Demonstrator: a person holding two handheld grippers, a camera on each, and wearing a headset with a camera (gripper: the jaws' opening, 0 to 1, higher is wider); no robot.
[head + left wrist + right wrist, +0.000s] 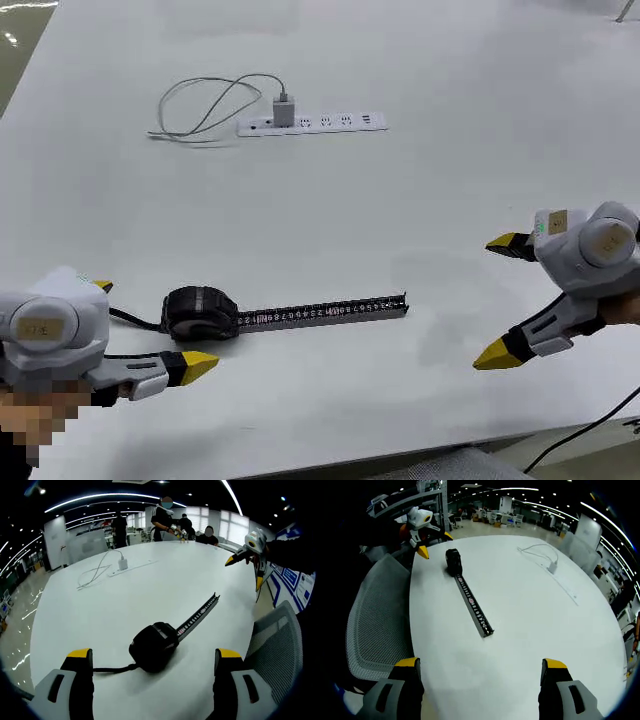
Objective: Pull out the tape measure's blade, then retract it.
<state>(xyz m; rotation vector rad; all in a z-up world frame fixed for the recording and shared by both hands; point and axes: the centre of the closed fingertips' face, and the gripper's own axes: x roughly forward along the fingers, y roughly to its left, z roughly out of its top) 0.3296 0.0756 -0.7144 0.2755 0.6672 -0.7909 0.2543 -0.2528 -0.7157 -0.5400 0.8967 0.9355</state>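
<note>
A black tape measure [200,312] lies on the white table [420,220], its dark blade [325,311] drawn out to the right and flat on the top. My left gripper [155,327] stands open just left of the case, one yellow fingertip [198,364] in front of it, touching nothing. In the left gripper view the case [154,646] sits between and ahead of the jaws, a black strap trailing toward me. My right gripper [502,298] is open, well right of the blade's end hook [403,303]. The right gripper view shows the blade [474,607] running away to the case [453,561].
A white power strip [312,122] with a plugged charger and looped grey cable [205,108] lies at the table's far side. The table's front edge [400,455] is close, with a grey mesh chair [377,625] below it. People stand at the far end [167,517].
</note>
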